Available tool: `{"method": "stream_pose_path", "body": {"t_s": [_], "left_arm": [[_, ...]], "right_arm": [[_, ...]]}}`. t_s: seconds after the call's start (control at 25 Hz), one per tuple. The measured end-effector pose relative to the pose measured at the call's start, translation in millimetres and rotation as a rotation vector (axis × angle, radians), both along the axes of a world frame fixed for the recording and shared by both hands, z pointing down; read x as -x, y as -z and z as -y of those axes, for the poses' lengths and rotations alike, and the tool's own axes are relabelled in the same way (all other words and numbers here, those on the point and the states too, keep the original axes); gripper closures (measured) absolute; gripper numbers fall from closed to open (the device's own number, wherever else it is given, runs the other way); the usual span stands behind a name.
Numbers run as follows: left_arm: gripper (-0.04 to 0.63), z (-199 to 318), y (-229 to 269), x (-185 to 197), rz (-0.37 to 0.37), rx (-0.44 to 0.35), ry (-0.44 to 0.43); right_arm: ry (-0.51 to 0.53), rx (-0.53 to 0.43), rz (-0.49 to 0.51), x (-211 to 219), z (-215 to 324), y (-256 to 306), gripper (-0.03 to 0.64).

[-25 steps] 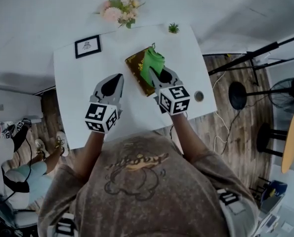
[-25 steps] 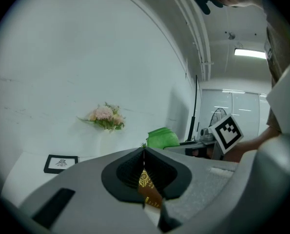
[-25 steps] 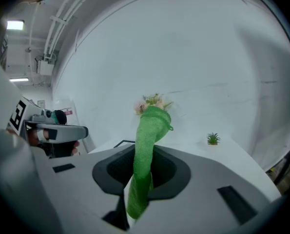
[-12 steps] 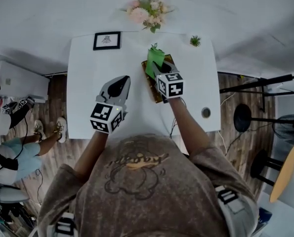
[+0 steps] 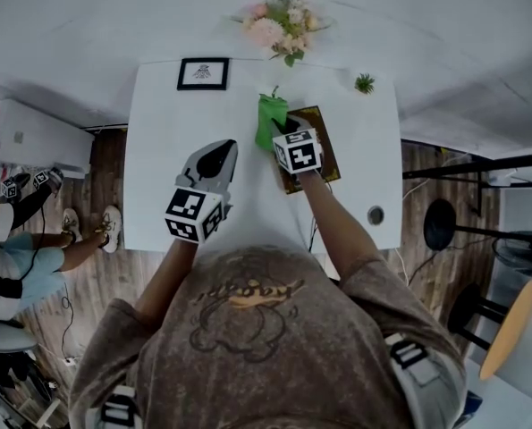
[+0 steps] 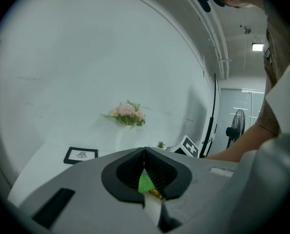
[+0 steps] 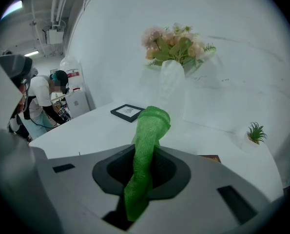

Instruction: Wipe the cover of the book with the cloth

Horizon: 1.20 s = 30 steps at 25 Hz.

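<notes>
A dark book with a gold-patterned cover (image 5: 315,150) lies on the white table (image 5: 167,150) toward its right side. My right gripper (image 5: 282,129) is shut on a green cloth (image 5: 270,119), which hangs out past the book's left edge; the cloth (image 7: 145,150) runs up between the jaws in the right gripper view. My left gripper (image 5: 214,155) hovers over the table to the left of the book, jaws shut with nothing held. In the left gripper view a sliver of the green cloth (image 6: 145,183) shows beyond the closed jaws.
A vase of pink flowers (image 5: 279,27) stands at the table's far edge, a small framed picture (image 5: 203,73) at the far left, a tiny potted plant (image 5: 364,83) at the far right. A round cable hole (image 5: 375,214) sits near the right front. People sit at left (image 5: 15,248).
My right gripper has carried the green cloth leftward across the book's cover toward its left edge. The left gripper has stayed about where it was. The head view shifted.
</notes>
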<state>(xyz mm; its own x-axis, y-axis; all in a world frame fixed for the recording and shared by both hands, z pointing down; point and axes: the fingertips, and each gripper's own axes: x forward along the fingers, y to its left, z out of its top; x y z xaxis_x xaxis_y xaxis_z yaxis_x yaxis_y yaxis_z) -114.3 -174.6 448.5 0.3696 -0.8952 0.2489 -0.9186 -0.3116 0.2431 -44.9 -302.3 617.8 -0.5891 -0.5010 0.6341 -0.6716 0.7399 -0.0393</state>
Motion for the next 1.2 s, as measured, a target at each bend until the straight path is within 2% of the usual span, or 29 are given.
{"method": "stream_pose_path", "body": {"t_s": [0.44, 1.2], "left_arm": [[0.591, 4, -4, -2, -0.003, 0.011, -0.005], [0.591, 1, -11, -6, 0.002, 0.025, -0.020]], "right_arm": [[0.016, 0.013, -0.028, -1, 4, -11, 0.552], [-0.149, 0.009, -0.070, -85, 48, -11, 0.552]]}}
